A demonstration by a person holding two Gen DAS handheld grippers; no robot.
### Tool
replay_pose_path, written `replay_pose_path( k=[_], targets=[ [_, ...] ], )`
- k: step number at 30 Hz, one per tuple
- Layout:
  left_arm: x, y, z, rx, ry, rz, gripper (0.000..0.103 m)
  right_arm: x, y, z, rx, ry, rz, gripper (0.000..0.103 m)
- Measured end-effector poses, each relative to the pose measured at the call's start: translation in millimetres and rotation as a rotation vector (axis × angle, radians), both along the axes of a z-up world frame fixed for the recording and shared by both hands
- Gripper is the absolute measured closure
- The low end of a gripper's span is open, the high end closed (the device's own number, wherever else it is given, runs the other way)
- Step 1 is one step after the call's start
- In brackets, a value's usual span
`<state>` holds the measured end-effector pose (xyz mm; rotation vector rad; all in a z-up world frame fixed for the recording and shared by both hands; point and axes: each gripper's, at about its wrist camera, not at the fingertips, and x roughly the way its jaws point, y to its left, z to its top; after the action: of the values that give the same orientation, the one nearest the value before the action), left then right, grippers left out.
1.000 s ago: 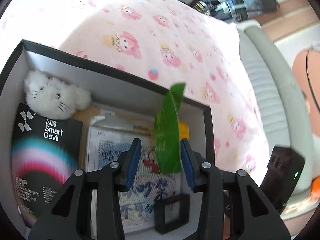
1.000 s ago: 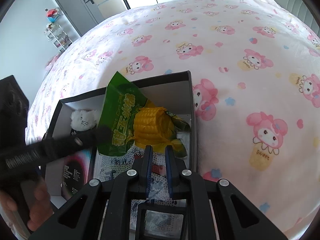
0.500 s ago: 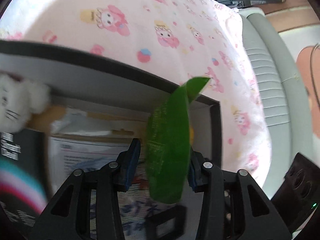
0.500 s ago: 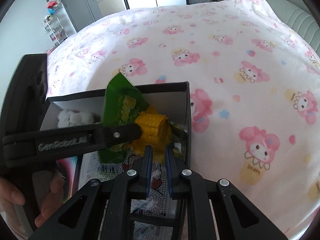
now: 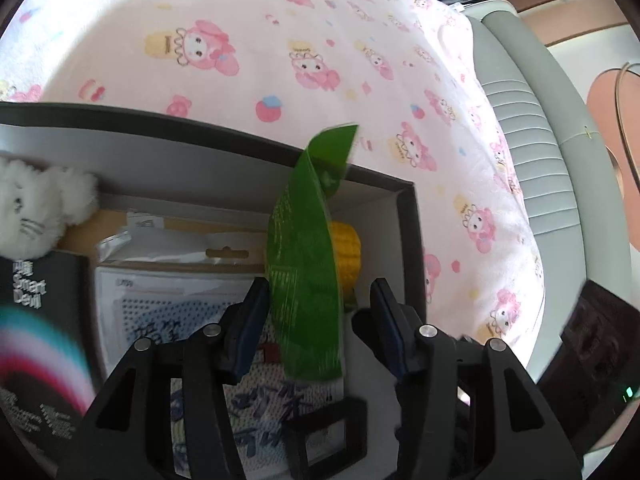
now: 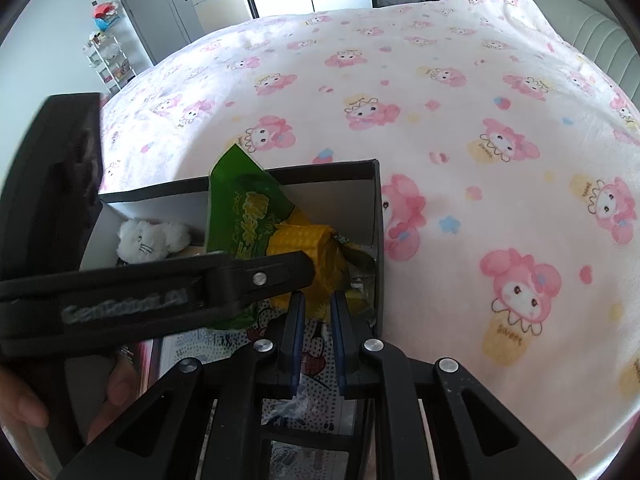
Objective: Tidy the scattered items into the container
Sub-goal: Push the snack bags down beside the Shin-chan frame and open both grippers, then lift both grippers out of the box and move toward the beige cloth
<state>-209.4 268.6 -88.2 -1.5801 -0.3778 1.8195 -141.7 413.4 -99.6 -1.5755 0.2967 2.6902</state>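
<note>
The green corn packet (image 5: 304, 280) with the yellow corn (image 6: 306, 248) inside is in the right end of the box (image 5: 408, 216). Its bottom is down among the other things and its green top pokes up over the back wall. It stands between the blue pads of my left gripper (image 5: 318, 320). The jaws are opening, and I see a gap on both sides, so the pads do not squeeze the packet now.

My right gripper (image 6: 318, 320) hangs just over the same end of the box. Its jaws are almost closed and nothing is between them.

I think the job is nearly done. The fluffy white cat toy (image 5: 36, 208), the black Smart Devil pack (image 5: 36, 320) and the dotted craft sheet (image 5: 180, 312) lie inside the box too. I see nothing loose on the pink blanket (image 6: 460, 120). What is left, I think, is to let the packet drop flat and pull my left gripper away.

A second ago the left pads were closer together around the packet. The packet stood more in the middle of the box then. Now it is nearer the right wall, and the corn has sunk lower.
</note>
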Motion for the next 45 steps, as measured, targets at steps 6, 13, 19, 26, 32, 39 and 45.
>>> replay_pose_path(
  k=[6, 13, 19, 26, 32, 39, 45],
  targets=[
    [22.1, -17.7, 39.0, 0.034, 0.15, -0.035, 0.049, 7.4, 1.4, 14.8, 0.008, 0.056, -0.024, 0.092],
    [52.4, -43.5, 93.1, 0.011, 0.302, -0.04, 0.049, 21.0, -10.9, 51.0, -0.044, 0.119, -0.01, 0.078],
    [82.3, -72.8, 127.2, 0.026, 0.376, -0.03, 0.048, 50.5, -37.0, 88.6, 0.003, 0.162, 0.006, 0.071],
    [122.6, -110.9, 155.8, -0.005, 0.473, -0.016, 0.045, 95.4, -73.2, 118.6, 0.051, 0.23, -0.004, 0.068],
    [147.2, -145.9, 163.5, -0.03, 0.518, -0.013, 0.045, 124.1, -108.3, 125.8, 0.05, 0.249, 0.004, 0.068],
    [162.7, -188.4, 163.7, -0.053, 0.542, 0.034, 0.042, 143.1, -147.9, 126.8, 0.042, 0.254, 0.009, 0.068],
    [165.6, -219.0, 156.2, -0.12, 0.556, 0.079, 0.042, 145.8, -186.4, 118.9, 0.052, 0.241, 0.058, 0.068]
  ],
)
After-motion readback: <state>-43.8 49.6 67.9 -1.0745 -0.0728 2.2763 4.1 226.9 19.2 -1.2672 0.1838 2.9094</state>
